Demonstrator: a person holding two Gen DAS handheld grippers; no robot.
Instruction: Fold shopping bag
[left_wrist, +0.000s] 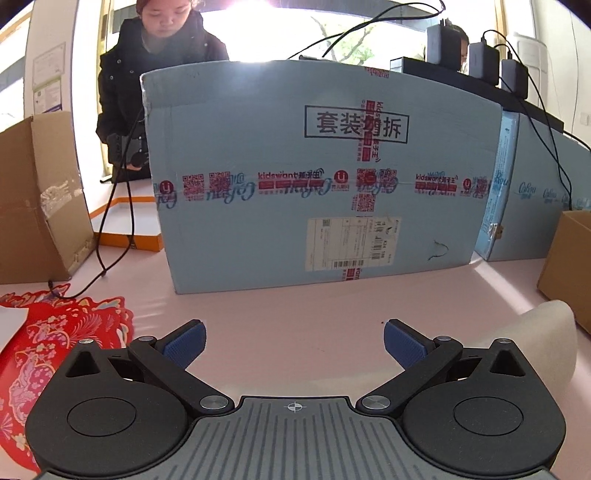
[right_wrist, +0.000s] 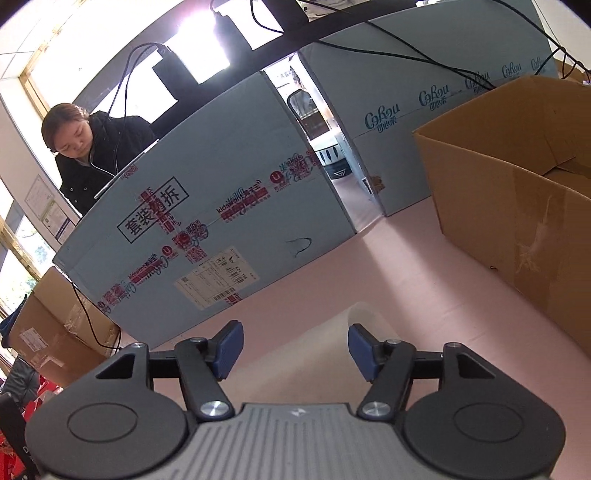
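Note:
The shopping bag is pale cream and lies flat on the pink table. In the left wrist view its corner (left_wrist: 550, 343) shows at the right, beside and partly under my left gripper (left_wrist: 294, 341), which is open wide and empty above the table. In the right wrist view the bag (right_wrist: 310, 354) lies under and ahead of my right gripper (right_wrist: 295, 349), with one curled corner pointing away. The right gripper is open and empty, its blue pads (right_wrist: 231, 345) standing over the bag.
A large light-blue carton (left_wrist: 314, 177) stands across the table ahead, also in the right wrist view (right_wrist: 207, 225). An open brown box (right_wrist: 517, 206) stands at the right. A brown box (left_wrist: 37, 199) and red paper cuttings (left_wrist: 55, 350) lie left. A person (left_wrist: 147, 74) stands behind.

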